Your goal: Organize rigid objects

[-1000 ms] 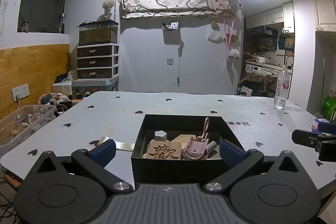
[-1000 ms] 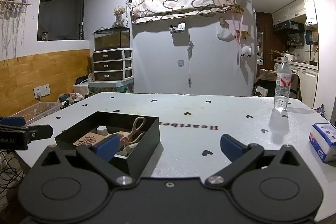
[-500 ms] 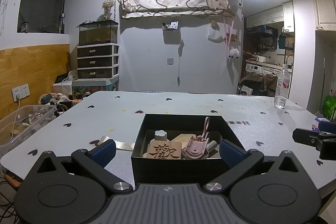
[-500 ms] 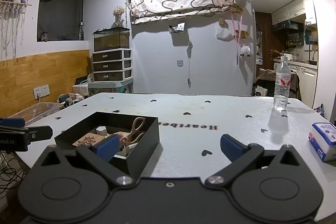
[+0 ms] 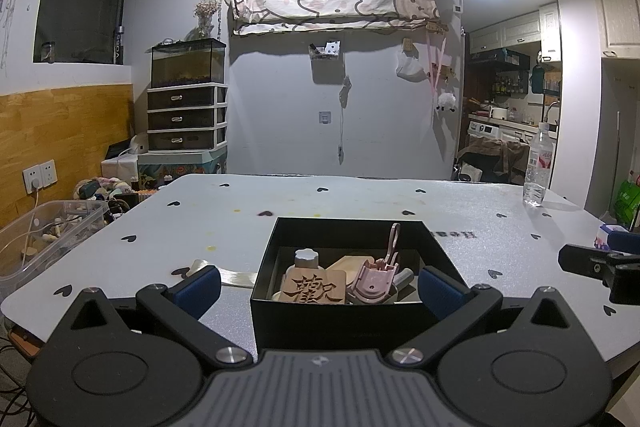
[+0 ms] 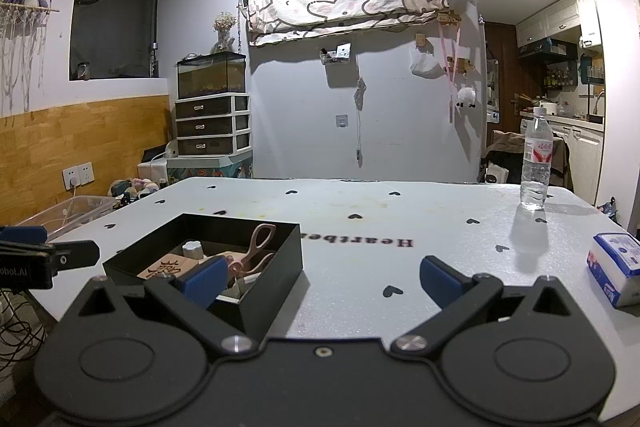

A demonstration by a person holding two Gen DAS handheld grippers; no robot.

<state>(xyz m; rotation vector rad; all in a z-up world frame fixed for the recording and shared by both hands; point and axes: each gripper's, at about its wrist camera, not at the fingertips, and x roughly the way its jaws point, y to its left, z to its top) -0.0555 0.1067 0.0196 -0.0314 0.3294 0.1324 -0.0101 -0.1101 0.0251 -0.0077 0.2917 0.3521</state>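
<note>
A black open box sits at the near edge of the white table; it also shows in the right wrist view. Inside lie a wooden block with a carved character, a small white bottle, a pink eyelash curler and a pale wooden piece. My left gripper is open and empty, its blue pads either side of the box front. My right gripper is open and empty, to the right of the box.
A water bottle stands at the table's far right. A blue-and-white tissue pack lies near the right edge. A pale ribbon strip lies left of the box. A clear plastic bin sits on the floor at the left.
</note>
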